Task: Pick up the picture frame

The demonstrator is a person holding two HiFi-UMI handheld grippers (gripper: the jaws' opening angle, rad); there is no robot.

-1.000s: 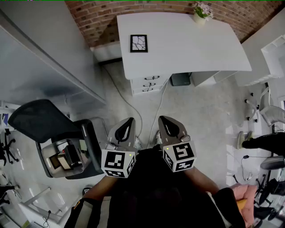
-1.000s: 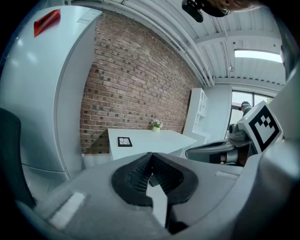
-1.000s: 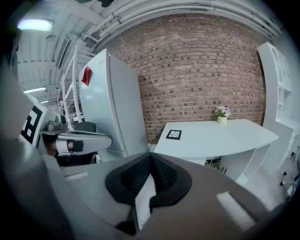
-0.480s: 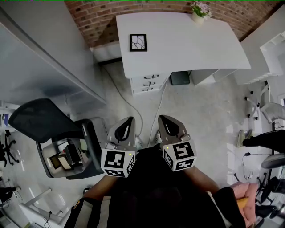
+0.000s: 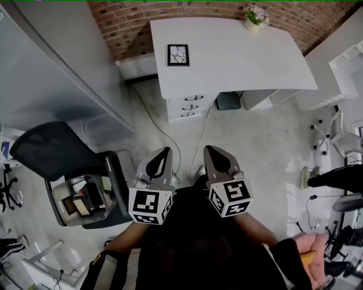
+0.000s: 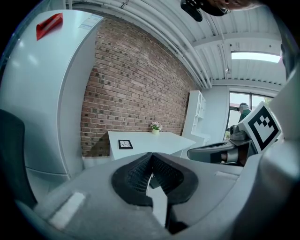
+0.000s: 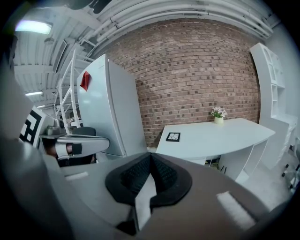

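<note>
- The left hand-held gripper (image 5: pixel 163 154), grey with a black-and-white marker cube at its rear, is fully closed. In its own view the black ribbed pads (image 6: pixel 136 176) meet and nothing sits between them.
- The right hand-held gripper (image 5: pixel 212 152), of the same build, is closed in the same way, its pads (image 7: pixel 136 175) together and empty.
- Both are held side by side low in front of the person's dark-clothed body, above the pale floor (image 5: pixel 255 141) and well apart from the white counter (image 5: pixel 244 56).
- The small black-edged square picture frame (image 5: pixel 178 55), showing a white picture with dark branching lines, lies flat on the counter near its left edge, toward the red brick wall (image 5: pixel 127 22). Neither gripper touches it.
- A small pot of pale flowers (image 5: pixel 255 16) stands at the counter's far corner by the wall, well apart from the frame.
- A white drawer unit (image 5: pixel 190 106) sits under the counter's near left corner.
- A black mesh office chair (image 5: pixel 51 153) stands to the person's left.
</note>
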